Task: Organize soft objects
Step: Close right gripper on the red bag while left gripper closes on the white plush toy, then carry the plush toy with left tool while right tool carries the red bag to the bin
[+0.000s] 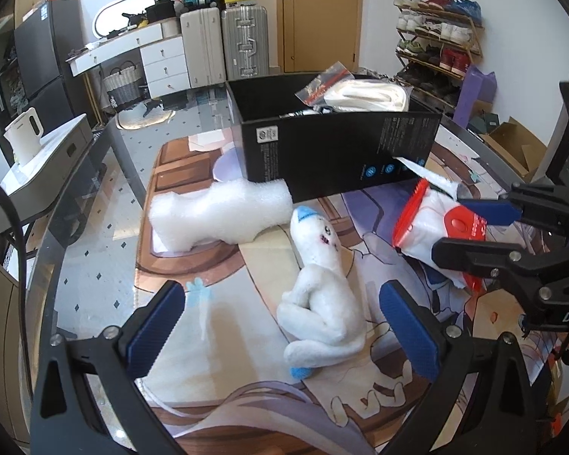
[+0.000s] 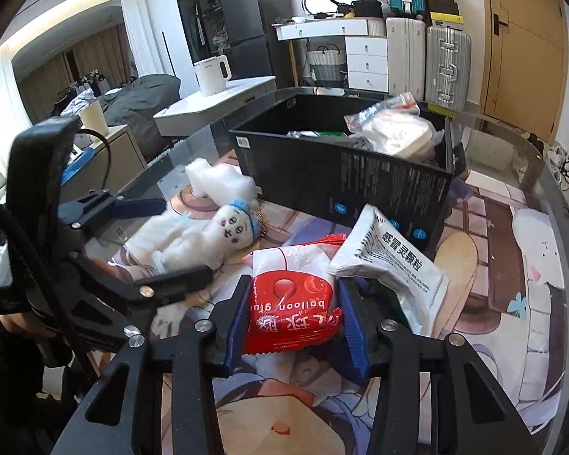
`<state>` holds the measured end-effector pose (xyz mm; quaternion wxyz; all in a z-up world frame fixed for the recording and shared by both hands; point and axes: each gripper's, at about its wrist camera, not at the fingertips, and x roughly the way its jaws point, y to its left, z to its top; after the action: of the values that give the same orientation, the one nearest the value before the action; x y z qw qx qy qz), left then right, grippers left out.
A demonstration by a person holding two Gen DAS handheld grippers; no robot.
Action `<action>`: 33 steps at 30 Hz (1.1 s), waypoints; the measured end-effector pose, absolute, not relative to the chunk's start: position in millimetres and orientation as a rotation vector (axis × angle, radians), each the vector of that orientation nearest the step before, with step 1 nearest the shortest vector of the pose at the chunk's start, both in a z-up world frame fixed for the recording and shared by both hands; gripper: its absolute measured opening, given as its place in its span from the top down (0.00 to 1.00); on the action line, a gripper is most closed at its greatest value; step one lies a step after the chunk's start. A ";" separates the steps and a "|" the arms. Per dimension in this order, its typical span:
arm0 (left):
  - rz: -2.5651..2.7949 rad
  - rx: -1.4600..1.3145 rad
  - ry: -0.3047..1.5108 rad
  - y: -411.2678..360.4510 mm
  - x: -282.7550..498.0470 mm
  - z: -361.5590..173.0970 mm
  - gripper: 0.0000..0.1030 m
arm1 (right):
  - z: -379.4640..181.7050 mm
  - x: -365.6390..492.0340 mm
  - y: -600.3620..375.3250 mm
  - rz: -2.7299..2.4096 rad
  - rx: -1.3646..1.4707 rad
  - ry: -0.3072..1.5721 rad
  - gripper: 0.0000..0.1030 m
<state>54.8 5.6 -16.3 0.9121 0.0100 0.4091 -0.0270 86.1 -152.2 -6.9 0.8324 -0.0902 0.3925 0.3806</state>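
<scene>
A black box [image 1: 337, 151] [image 2: 345, 174] stands at the back of the mat and holds bagged white items [image 1: 364, 94] [image 2: 394, 132]. A white plush doll with a blue cap [image 1: 322, 295] [image 2: 212, 235] lies on the mat between the fingers of my open left gripper [image 1: 288, 326] [image 2: 163, 242]. A white foam piece [image 1: 216, 216] [image 2: 220, 182] lies against the box. My right gripper [image 2: 292, 322] [image 1: 466, 231] is shut on a red and white balloon glue packet [image 2: 288, 303] [image 1: 432, 223]. A white medicine sachet [image 2: 394, 265] leans beside the packet.
The printed mat [image 1: 216, 333] covers a glass table whose curved edge [image 1: 49, 258] runs along the left. A white kettle [image 2: 212, 72] stands on a side unit beyond. Suitcases [image 1: 223, 45] and a shoe rack [image 1: 436, 49] are at the back wall.
</scene>
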 end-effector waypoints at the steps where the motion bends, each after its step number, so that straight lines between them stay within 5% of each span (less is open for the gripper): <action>1: -0.062 0.022 0.845 5.3 54.9 -16.4 0.04 | -4.9 85.0 -151.7 0.810 -0.192 0.825 0.57; 8: -0.130 0.040 0.862 0.5 54.3 -18.1 0.26 | 7.7 80.5 -146.7 0.815 -0.208 0.786 0.57; 12: -0.144 0.052 0.868 -1.2 52.9 -19.1 0.52 | 8.7 82.8 -146.3 0.801 -0.213 0.785 0.57; 15: -0.164 0.057 0.856 -1.3 49.9 -17.0 0.63 | 8.0 84.9 -148.3 0.787 -0.209 0.788 0.57; 33: -0.170 -0.042 0.750 15.8 37.2 5.5 0.65 | 21.5 83.9 -160.8 0.750 -0.191 0.750 0.57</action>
<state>37.2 15.8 5.5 0.9268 -0.0204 0.3657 -0.0830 83.9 -160.8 21.5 0.8584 -0.0911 0.3570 0.3569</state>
